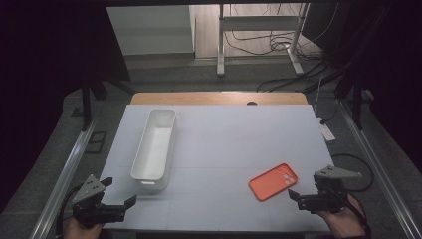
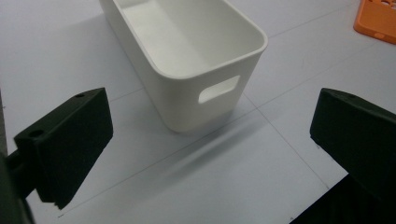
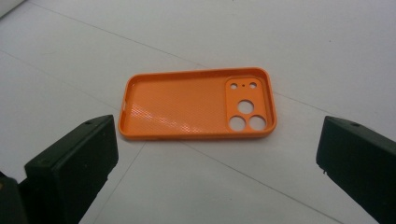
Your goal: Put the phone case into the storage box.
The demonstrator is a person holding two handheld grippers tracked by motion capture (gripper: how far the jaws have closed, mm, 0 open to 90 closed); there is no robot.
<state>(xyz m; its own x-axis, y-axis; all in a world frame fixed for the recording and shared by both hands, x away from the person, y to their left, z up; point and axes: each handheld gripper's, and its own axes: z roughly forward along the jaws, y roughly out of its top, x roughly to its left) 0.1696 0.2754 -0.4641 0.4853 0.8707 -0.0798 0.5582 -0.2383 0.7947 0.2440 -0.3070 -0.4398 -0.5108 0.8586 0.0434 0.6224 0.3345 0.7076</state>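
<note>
A long white bin (image 1: 154,144) with a handle cut-out stands empty on the left of the white table (image 1: 239,134). An orange phone case (image 1: 272,181) lies inside-up at the front right. My left gripper (image 1: 119,190) is open at the front left corner, just short of the bin's near end. In the left gripper view the bin (image 2: 187,51) sits ahead of the left gripper (image 2: 212,135), with a corner of the case (image 2: 378,18) far off. My right gripper (image 1: 304,186) is open just right of the case. The case (image 3: 196,105) lies ahead of the spread right gripper (image 3: 215,158), untouched.
A wooden table edge (image 1: 219,97) shows behind the white sheet. Metal rails (image 1: 64,174) run along both sides. A metal desk frame (image 1: 259,30) and cables (image 1: 298,74) stand on the floor beyond. The white surface stretches open between bin and case.
</note>
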